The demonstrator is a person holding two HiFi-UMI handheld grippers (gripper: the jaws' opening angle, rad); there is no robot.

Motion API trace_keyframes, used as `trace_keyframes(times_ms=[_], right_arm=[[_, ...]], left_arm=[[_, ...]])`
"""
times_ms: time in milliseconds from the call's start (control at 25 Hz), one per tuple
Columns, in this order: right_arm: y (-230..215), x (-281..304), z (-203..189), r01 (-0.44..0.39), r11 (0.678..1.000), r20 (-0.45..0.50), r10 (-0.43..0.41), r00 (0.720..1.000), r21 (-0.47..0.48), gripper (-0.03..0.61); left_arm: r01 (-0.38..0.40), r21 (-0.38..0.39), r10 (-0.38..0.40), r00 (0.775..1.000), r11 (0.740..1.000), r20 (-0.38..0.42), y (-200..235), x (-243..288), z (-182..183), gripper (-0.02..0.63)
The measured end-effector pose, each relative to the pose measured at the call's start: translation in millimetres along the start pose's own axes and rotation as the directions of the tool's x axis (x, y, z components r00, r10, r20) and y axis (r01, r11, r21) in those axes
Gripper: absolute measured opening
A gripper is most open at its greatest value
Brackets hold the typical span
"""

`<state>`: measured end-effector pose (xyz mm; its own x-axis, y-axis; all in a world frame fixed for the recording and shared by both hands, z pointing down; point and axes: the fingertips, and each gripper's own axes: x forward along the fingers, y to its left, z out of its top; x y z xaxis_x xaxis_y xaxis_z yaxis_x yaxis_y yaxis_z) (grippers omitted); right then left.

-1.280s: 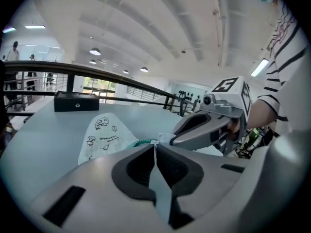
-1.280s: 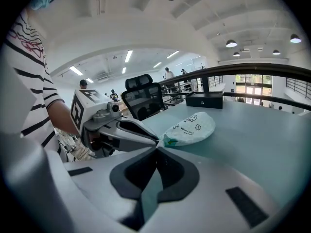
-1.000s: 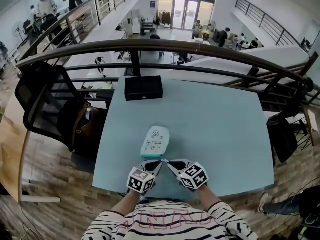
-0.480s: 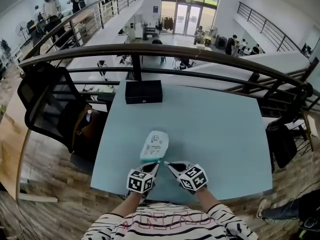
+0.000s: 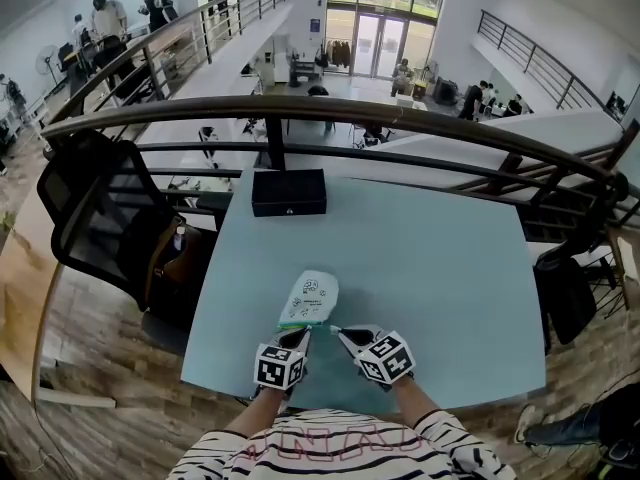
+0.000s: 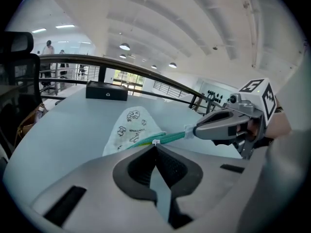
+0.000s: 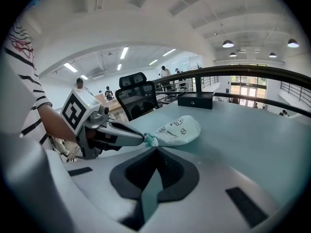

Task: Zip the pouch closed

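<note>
Two jaws of the left hand-held gripper [image 6: 155,146] were pressed together on the teal zip edge [image 6: 172,137] of the pouch [image 6: 130,127]. A small white piece showed at their tips, and it could not be told whether that was the zip pull. The right hand-held gripper [image 7: 155,149] was closed too, its jaws pinching the teal corner at the pouch's near end.

The left gripper view showed the teal edge as a strip running from its own tips across to the right gripper's tips. In the right gripper view that strip was foreshortened into a small teal knot, with the left gripper's tips right at it. In the head view it was only a thin teal line, and both pinches were too small to make out. No view showed how far the zip was shut.

The pouch lay flat on the pale blue worktop [image 5: 430,268], pointing away from the person, and its dark doodle print was too small to read. In the head view the marker cubes [image 5: 280,368] hid the hands, so only the striped sleeves [image 5: 440,438] showed below them.

Well beyond the pouch, at the worktop's far edge, sat a black box [image 5: 289,192]. Left of the pouch, off the worktop, stood an office chair [image 5: 95,208] with a brown bag [image 5: 172,253] beside it. A dark railing [image 5: 400,103] curved past the box.
</note>
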<state>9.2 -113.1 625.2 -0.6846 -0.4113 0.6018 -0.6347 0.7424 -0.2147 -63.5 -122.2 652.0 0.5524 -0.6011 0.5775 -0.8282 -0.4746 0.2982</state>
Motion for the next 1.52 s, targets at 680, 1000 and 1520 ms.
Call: trace_keyframes(times_ms=[680, 1000, 1520], right_arm=[[-37.7, -1.8, 1.8, 0.069, 0.995, 0.019, -0.07, 0.997, 0.065, 0.028], [-36.0, 2.6, 1.1, 0.071, 0.994, 0.027, -0.073, 0.997, 0.088, 0.028], [-28.0, 12.6, -12.6, 0.067, 0.994, 0.0, -0.068, 0.998, 0.086, 0.028]], left_arm=[[-0.168, -0.086, 0.171, 0.985, 0.982, 0.023, 75.1, -7.0, 12.7, 0.025], [-0.182, -0.071, 0.184, 0.983, 0.981, 0.026, 88.6, -8.7, 18.7, 0.025], [-0.225, 0.007, 0.225, 0.974, 0.974, -0.027, 99.7, 1.2, 8.1, 0.026]])
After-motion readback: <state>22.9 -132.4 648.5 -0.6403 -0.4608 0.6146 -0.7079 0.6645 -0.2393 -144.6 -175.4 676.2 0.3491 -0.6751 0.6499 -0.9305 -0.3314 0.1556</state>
